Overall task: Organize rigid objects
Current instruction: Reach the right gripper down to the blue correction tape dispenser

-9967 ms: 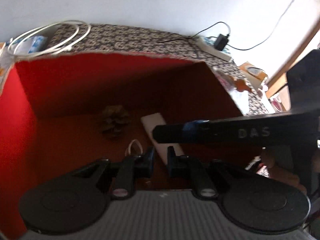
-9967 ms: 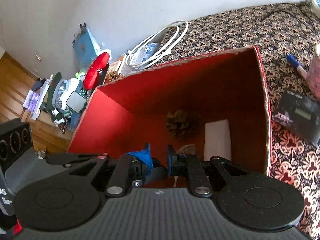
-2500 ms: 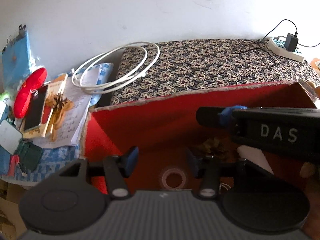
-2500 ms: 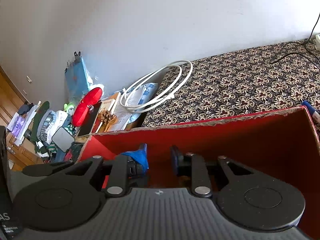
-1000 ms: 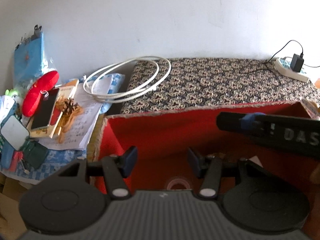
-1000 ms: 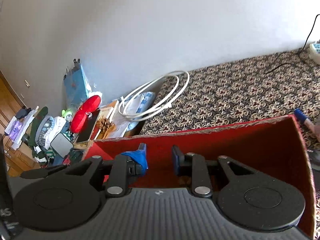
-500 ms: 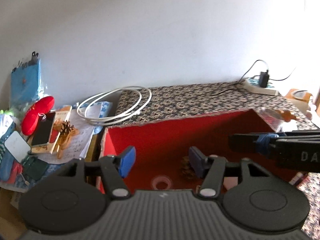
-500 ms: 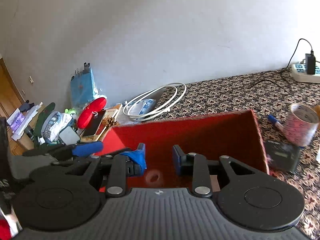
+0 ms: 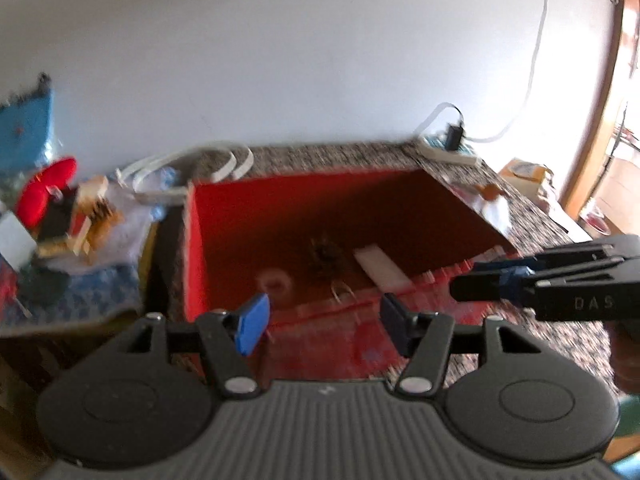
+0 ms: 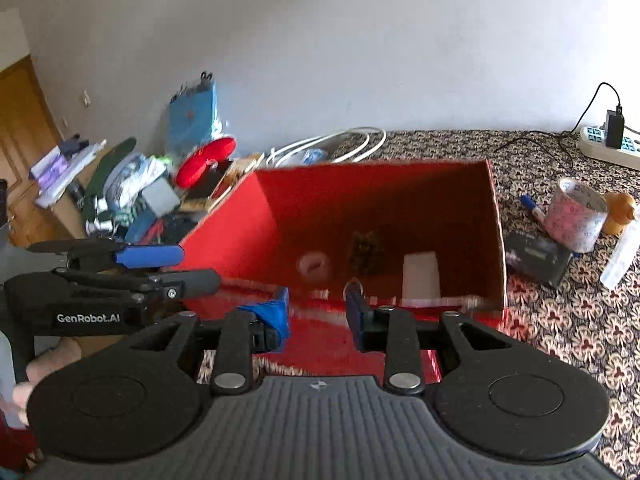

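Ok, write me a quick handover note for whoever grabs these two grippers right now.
Left gripper: open, nothing between its fingers.
Right gripper: jaws have just been opening, nothing between them; both sit at the near edge of the red box.
Already in the box: pine cone, white block, small tape ring, and a small clip-like piece at the near wall, too blurred to name.
Still out on the patterned cloth, right of the box: blue marker, large tape roll, black device.
Left to do: probably pick those up and box them.
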A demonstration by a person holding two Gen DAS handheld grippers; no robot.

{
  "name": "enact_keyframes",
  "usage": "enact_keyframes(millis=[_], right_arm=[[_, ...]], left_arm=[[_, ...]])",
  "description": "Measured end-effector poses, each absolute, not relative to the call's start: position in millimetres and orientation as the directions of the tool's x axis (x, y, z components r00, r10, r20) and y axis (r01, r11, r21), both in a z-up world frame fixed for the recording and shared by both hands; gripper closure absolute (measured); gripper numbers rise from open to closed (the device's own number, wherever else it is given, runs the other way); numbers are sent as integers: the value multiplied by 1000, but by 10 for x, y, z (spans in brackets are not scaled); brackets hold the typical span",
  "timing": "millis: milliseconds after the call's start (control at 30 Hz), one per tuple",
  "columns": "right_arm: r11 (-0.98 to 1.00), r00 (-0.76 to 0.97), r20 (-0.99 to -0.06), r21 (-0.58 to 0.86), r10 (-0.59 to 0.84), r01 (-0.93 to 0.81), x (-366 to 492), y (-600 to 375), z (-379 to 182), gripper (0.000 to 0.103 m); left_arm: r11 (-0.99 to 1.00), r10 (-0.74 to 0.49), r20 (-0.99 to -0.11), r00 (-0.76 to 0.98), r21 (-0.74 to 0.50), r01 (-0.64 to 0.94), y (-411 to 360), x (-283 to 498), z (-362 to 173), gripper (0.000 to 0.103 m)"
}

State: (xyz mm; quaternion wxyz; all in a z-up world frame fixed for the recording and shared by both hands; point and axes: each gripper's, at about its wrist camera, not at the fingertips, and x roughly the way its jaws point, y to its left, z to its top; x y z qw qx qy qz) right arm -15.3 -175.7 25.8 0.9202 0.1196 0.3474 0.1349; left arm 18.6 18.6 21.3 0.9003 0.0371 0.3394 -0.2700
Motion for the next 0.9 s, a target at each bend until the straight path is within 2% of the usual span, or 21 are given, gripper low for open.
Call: enact_keyframes(millis=[367, 567, 733, 900], right_arm=[[908, 578, -718, 404, 388, -107, -317, -1677, -185, 88], [874, 501, -767, 484, 401, 41, -370, -1837, -427, 87], [850, 450, -786, 517, 423, 104, -455, -1908, -581, 87], [792, 418, -761, 594, 496, 142, -505, -1964, -679, 88]], left_arm=[[813, -474, -742, 475, -161, 560, 92, -116, -285, 41], [783, -474, -803, 360, -198, 589, 33, -233, -588, 40], [759, -494, -816, 302, -234, 608, -57, -268, -695, 40], [717, -519, -825, 222, -280, 638, -185, -281, -793, 40]])
